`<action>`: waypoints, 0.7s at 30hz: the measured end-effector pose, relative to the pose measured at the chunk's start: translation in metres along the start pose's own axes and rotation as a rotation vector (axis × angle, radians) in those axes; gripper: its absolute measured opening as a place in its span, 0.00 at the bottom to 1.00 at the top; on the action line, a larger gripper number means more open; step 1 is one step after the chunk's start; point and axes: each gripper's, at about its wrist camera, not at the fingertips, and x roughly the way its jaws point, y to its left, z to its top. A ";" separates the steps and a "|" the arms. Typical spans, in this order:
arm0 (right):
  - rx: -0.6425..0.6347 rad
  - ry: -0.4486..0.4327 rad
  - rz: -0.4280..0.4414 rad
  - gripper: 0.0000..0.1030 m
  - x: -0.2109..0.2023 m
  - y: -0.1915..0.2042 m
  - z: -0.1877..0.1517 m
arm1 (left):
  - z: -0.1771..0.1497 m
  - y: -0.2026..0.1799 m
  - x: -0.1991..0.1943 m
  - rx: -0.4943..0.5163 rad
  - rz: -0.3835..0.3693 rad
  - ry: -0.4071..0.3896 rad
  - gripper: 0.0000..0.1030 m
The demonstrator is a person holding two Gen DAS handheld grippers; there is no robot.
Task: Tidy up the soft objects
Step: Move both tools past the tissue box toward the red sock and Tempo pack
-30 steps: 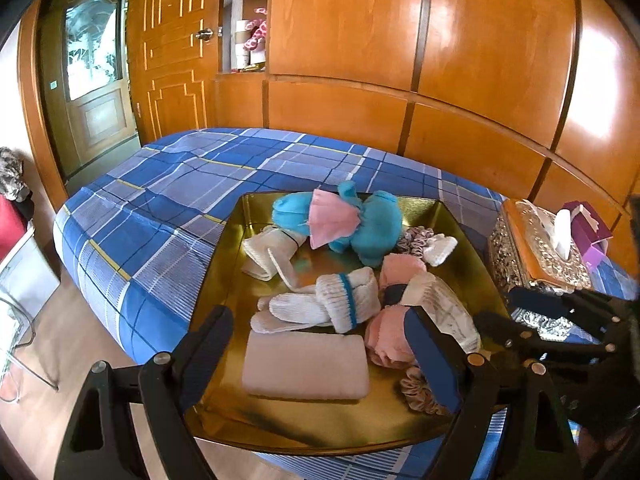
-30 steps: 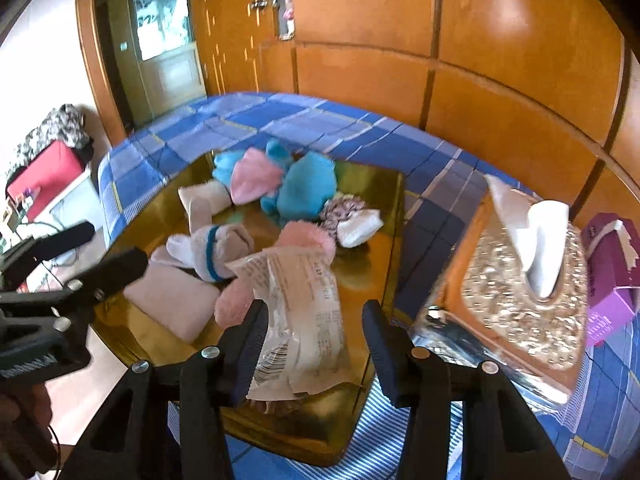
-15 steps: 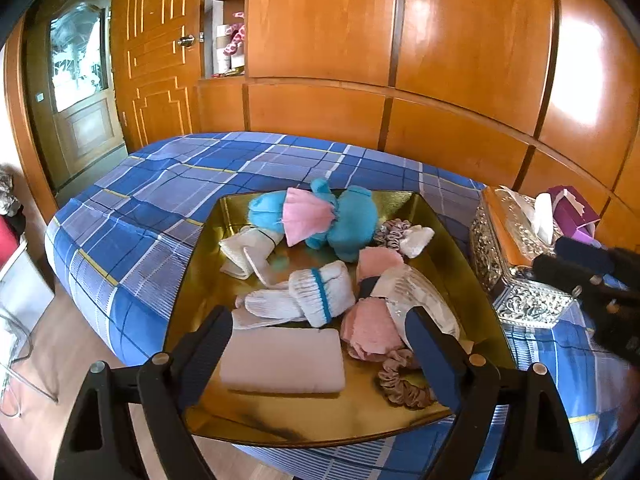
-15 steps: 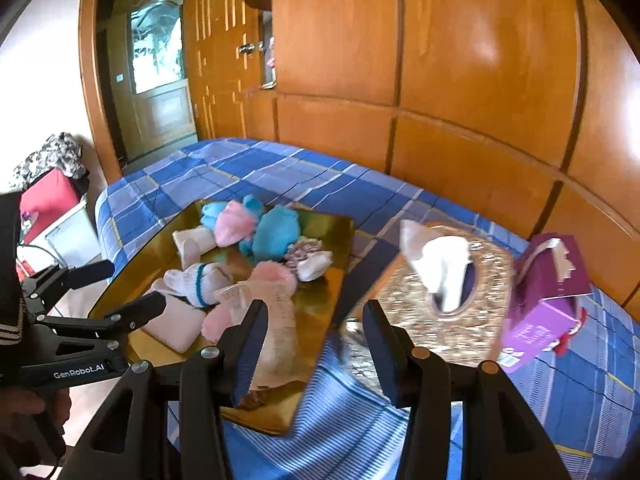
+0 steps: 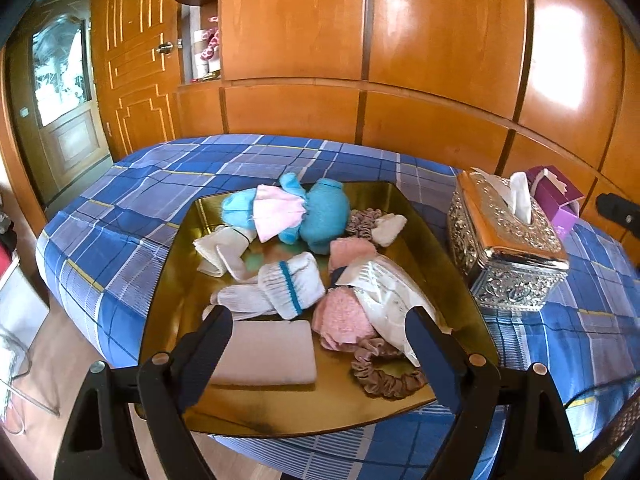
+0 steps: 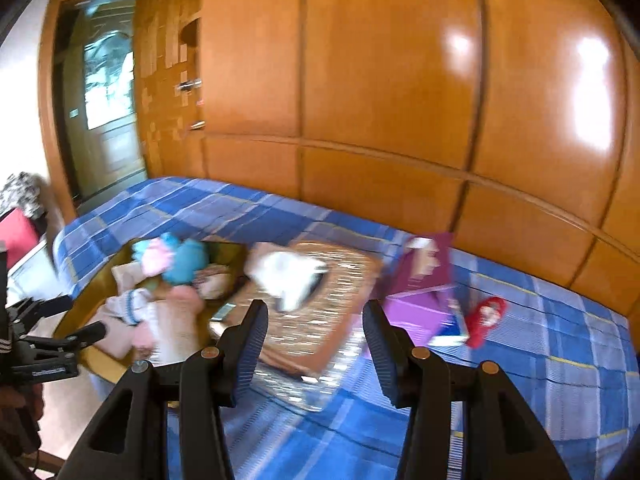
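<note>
A: Where is the left gripper?

B: Over the near edge of the gold tray, jaws spread wide with nothing between them. A folded pinkish cloth lies just ahead between its fingers, the white sock with a blue stripe beyond that, and the blue and pink plush toy at the tray's far side.

A: Anything to its right?

B: A clear plastic packet on a pink cloth, with a brown scrunchie just before them.

A: And the right gripper?

B: Jaws parted, empty. The view is blurred. The ornate tissue box sits just ahead of it on the plaid sheet, the purple box ahead to its right, the tray off to its left.
</note>
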 end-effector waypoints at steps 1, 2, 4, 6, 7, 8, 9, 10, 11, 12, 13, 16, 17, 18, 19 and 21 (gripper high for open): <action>0.024 -0.003 -0.025 0.48 -0.003 -0.014 -0.002 | 0.000 -0.002 0.000 0.005 -0.002 -0.001 0.86; 0.045 -0.003 -0.043 0.48 -0.004 -0.024 -0.003 | -0.001 -0.004 -0.001 0.014 -0.003 -0.002 0.86; 0.102 0.004 -0.080 0.48 -0.007 -0.050 -0.007 | -0.001 -0.008 -0.002 0.025 -0.006 -0.004 0.86; 0.155 0.007 -0.116 0.48 -0.008 -0.073 -0.011 | -0.002 -0.014 -0.004 0.040 -0.010 -0.004 0.86; 0.185 0.010 -0.142 0.48 -0.010 -0.088 -0.014 | -0.002 -0.016 -0.004 0.047 -0.013 -0.005 0.86; 0.205 0.012 -0.166 0.48 -0.010 -0.100 -0.016 | -0.002 -0.018 -0.005 0.054 -0.014 -0.005 0.86; 0.225 0.015 -0.191 0.48 -0.011 -0.110 -0.017 | -0.002 -0.022 -0.005 0.064 -0.015 -0.007 0.86; 0.248 0.021 -0.214 0.48 -0.010 -0.122 -0.019 | -0.002 -0.024 -0.006 0.072 -0.017 -0.007 0.86; 0.269 0.027 -0.231 0.48 -0.010 -0.134 -0.020 | -0.002 -0.027 -0.007 0.081 -0.019 -0.007 0.86; 0.287 0.034 -0.251 0.48 -0.009 -0.144 -0.022 | -0.002 -0.029 -0.007 0.087 -0.021 -0.006 0.86; 0.300 0.039 -0.271 0.48 -0.008 -0.154 -0.024 | -0.002 -0.032 -0.007 0.095 -0.021 -0.005 0.86; 0.331 0.059 -0.320 0.48 -0.002 -0.182 -0.028 | -0.002 -0.040 -0.008 0.119 -0.024 0.000 0.86; 0.338 0.067 -0.337 0.48 0.002 -0.189 -0.029 | -0.002 -0.044 -0.008 0.129 -0.024 0.000 0.86; 0.347 0.074 -0.355 0.48 0.006 -0.198 -0.030 | -0.001 -0.046 -0.009 0.137 -0.025 0.000 0.86; 0.355 0.078 -0.365 0.48 0.008 -0.206 -0.032 | -0.001 -0.050 -0.010 0.148 -0.025 -0.001 0.86; 0.375 0.093 -0.393 0.48 0.017 -0.222 -0.035 | 0.000 -0.057 -0.012 0.164 -0.027 -0.003 0.86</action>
